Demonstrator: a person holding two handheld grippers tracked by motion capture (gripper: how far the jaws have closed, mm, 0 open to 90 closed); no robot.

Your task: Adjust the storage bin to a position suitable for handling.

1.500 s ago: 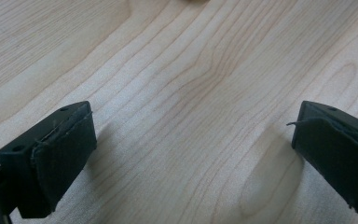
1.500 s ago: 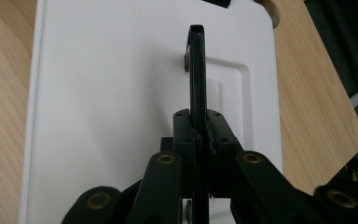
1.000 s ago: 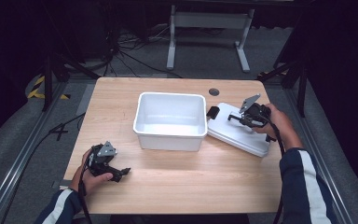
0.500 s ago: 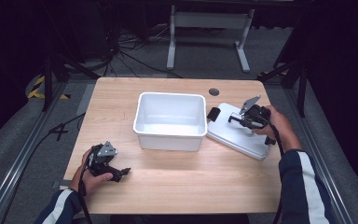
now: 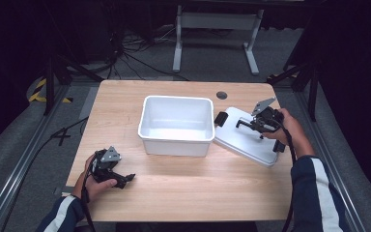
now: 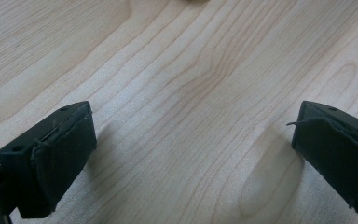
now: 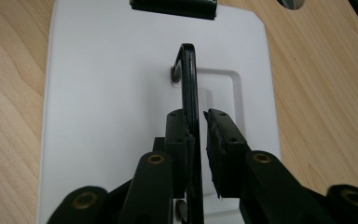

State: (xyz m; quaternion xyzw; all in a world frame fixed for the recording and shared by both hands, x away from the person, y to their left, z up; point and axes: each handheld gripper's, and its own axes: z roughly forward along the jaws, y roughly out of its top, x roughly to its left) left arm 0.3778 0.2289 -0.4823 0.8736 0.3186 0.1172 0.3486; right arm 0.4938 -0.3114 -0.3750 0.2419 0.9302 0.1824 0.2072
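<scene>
A white lid (image 5: 244,142) lies flat on the table (image 5: 125,111), to the right of a white bin (image 5: 174,98). In the right gripper view the lid (image 7: 102,93) carries a thin black handle (image 7: 189,79) that stands up from its middle. My right gripper (image 7: 196,116) straddles this handle; its jaws have just been opening. A narrow gap shows between the handle and the right pad (image 7: 216,135). In the high view that gripper (image 5: 245,124) rests over the lid. My left gripper (image 6: 191,140) sits open on bare wood with nothing between its jaws, and shows near the front left (image 5: 125,178).
The bin looks empty. A black latch (image 5: 221,119) sits on the lid's end nearest the bin, seen also as the latch (image 7: 173,7) at the top of the right gripper view. A round cable hole (image 5: 221,95) lies behind the lid. Dark floor with stands surrounds the table.
</scene>
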